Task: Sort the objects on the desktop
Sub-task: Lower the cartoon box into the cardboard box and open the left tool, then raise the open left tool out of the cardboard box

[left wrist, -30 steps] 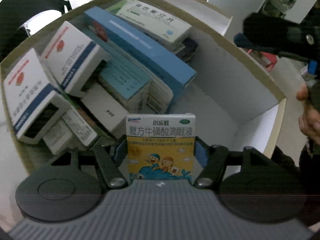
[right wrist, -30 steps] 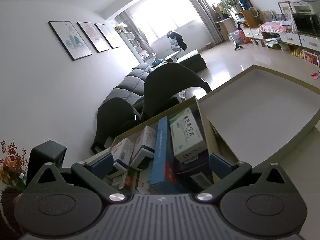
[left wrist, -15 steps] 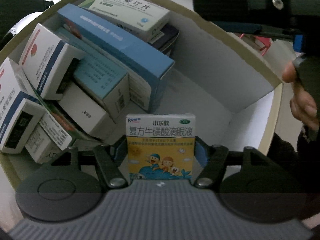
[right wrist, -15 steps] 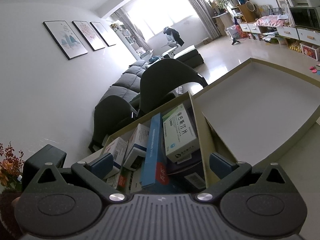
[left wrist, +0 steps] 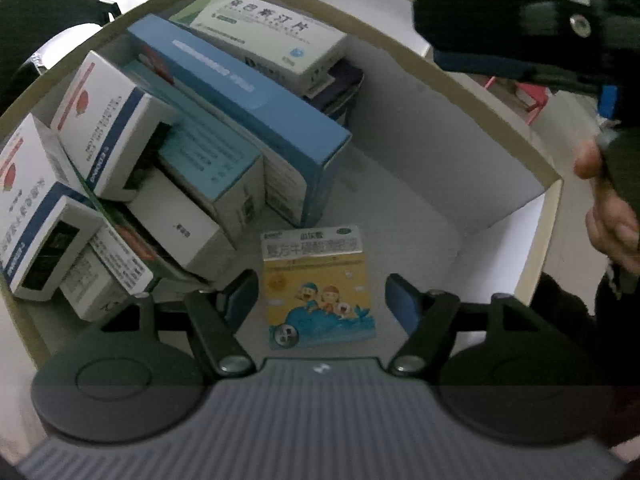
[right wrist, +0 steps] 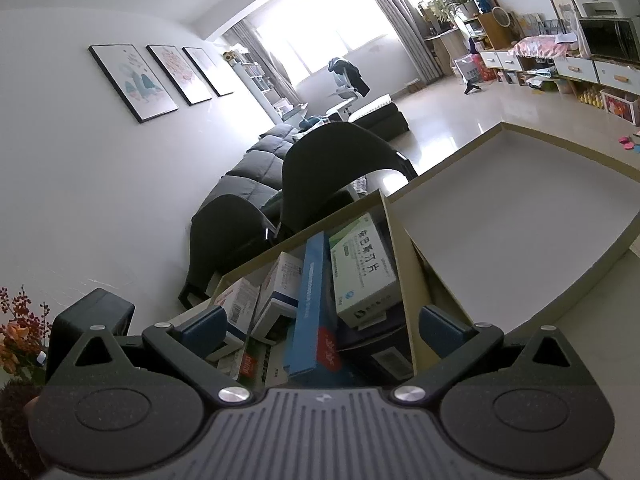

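One yellow eye-drop box (left wrist: pixel 318 286) lies on the floor of the cardboard box (left wrist: pixel 472 92), between the fingers of the left gripper (left wrist: pixel 322 300), which are opening and do not touch it. Beside it are stacked medicine boxes (left wrist: pixel 240 92). The right gripper (right wrist: pixel 322 330) is spread wide and holds nothing.

Black ribbed gripper (left wrist: pixel 322 300) body, blue pads (left wrist: pixel 402 306), silver screws behind the jaws; dark fuzzy sleeve (left wrist: pixel 568 304) alongside.
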